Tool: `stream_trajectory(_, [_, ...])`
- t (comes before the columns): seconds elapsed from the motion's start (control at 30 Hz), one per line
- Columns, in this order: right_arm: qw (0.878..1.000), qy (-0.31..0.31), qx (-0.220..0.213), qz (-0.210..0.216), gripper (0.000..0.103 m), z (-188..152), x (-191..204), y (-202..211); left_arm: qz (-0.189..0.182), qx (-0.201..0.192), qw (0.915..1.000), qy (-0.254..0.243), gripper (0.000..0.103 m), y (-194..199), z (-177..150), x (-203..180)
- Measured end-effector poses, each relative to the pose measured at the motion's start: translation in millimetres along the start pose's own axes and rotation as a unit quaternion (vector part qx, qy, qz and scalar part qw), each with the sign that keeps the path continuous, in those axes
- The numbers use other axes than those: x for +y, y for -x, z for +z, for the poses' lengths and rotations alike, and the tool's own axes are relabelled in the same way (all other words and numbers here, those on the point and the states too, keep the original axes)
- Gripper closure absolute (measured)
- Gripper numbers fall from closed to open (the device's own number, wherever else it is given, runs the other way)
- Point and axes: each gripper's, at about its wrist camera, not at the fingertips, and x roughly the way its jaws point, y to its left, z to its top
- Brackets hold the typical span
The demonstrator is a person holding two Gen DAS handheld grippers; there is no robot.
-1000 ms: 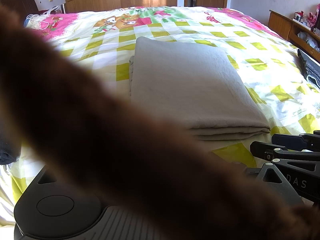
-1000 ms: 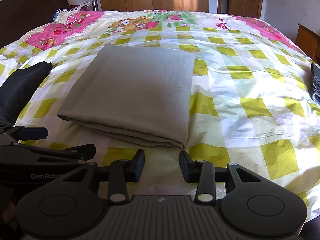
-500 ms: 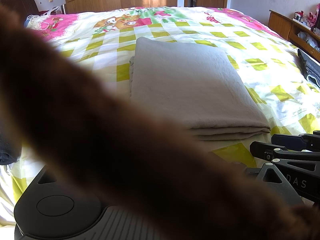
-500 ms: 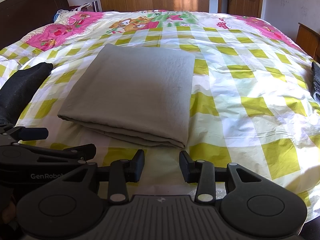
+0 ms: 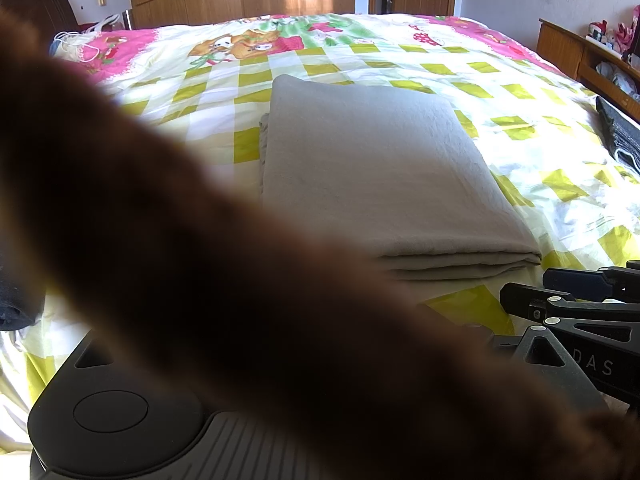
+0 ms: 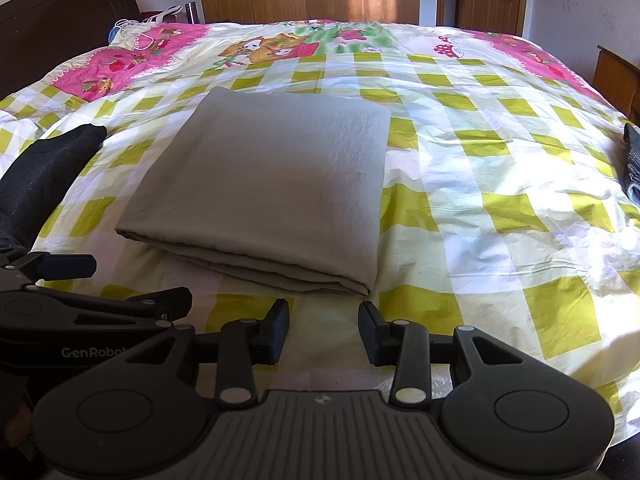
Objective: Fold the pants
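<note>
The grey pants (image 6: 276,184) lie folded into a flat rectangular stack on the bed, also in the left wrist view (image 5: 376,176). My right gripper (image 6: 323,330) is open and empty, low over the sheet just in front of the stack's near edge. My left gripper (image 6: 120,284) shows at the left of the right wrist view, beside the right one, with its fingers spread apart. In the left wrist view a blurred brown shape (image 5: 200,260) close to the lens hides its own fingers. The right gripper's fingers (image 5: 560,300) show at that view's right edge.
The bed has a yellow-checked sheet (image 6: 480,184) with pink cartoon borders. A black garment (image 6: 44,168) lies at the left edge, a dark folded garment (image 6: 632,168) at the right edge. A dark headboard (image 6: 60,20), wooden wardrobes and a door stand behind.
</note>
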Motion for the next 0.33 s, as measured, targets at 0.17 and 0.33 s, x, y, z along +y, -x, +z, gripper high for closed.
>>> stream_trajectory(0.17, [1.0, 0.0, 0.0, 0.0, 0.051, 0.0, -0.2, -0.1, 0.001, 0.0, 1.0, 0.0, 0.004, 0.1, 0.0, 0.2])
stream_trajectory(0.33, [1.0, 0.0, 0.0, 0.0, 0.051, 0.0, -0.3, -0.1, 0.001, 0.0, 1.0, -0.001, 0.004, 0.0, -0.1, -0.1])
